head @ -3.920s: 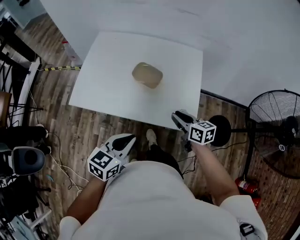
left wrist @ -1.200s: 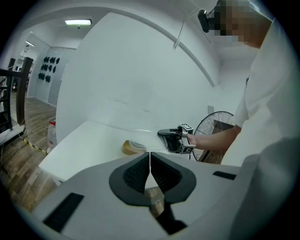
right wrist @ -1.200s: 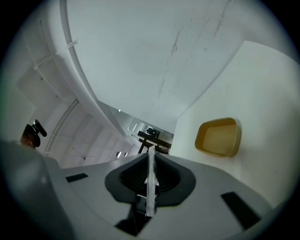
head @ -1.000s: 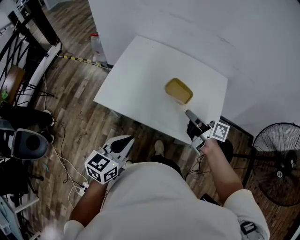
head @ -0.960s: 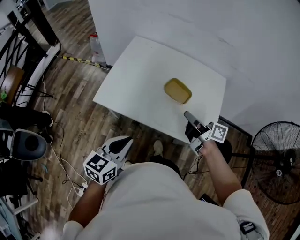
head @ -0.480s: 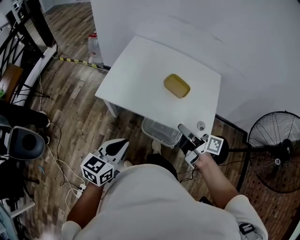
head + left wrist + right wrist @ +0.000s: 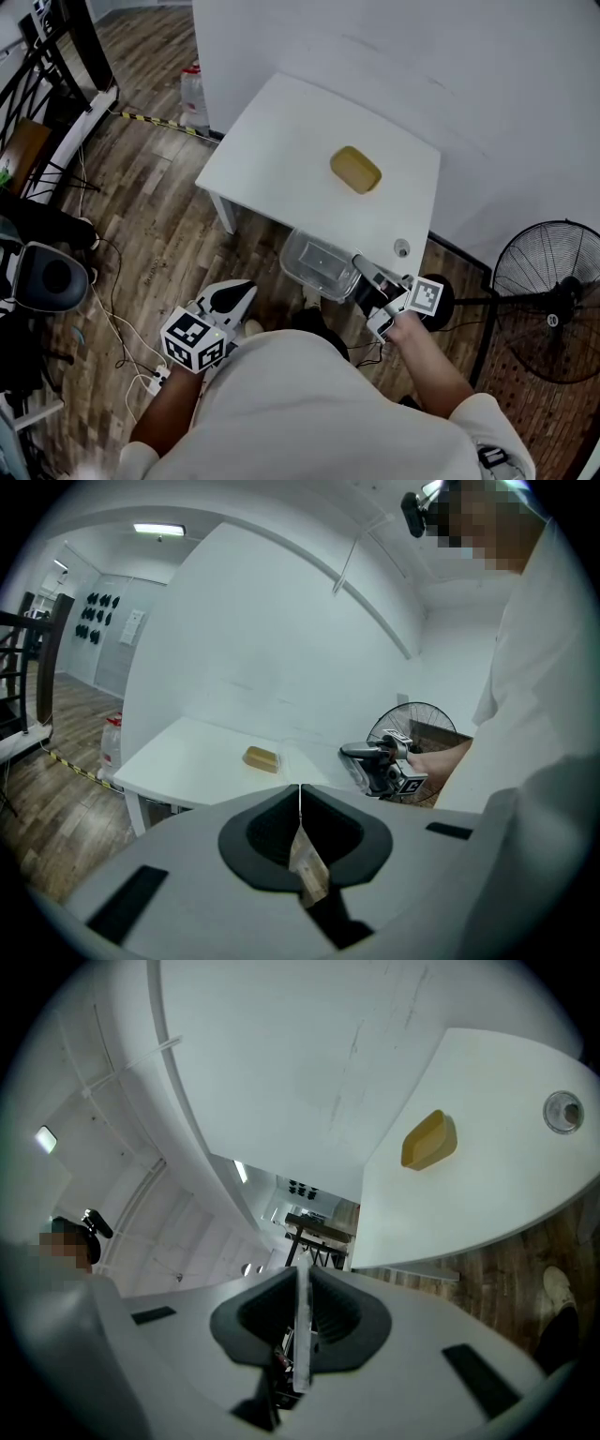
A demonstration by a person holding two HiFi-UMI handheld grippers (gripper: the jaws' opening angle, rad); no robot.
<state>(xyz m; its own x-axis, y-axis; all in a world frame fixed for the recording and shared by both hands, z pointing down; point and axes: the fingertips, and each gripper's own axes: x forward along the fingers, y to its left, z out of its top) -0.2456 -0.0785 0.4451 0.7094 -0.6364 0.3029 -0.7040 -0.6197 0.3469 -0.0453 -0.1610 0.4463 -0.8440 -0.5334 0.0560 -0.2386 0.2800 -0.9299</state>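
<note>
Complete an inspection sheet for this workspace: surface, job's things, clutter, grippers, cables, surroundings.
Surface: white table, plain top.
Job's things: clear tub held off the table's near edge; yellow bar on the table.
Clutter: small round cap near the table's edge.
Grippers: right gripper shut on the tub; left gripper shut, empty, above the floor.
Cables: loose leads on the floor.
Surroundings: fan, bottle, wood floor.
</note>
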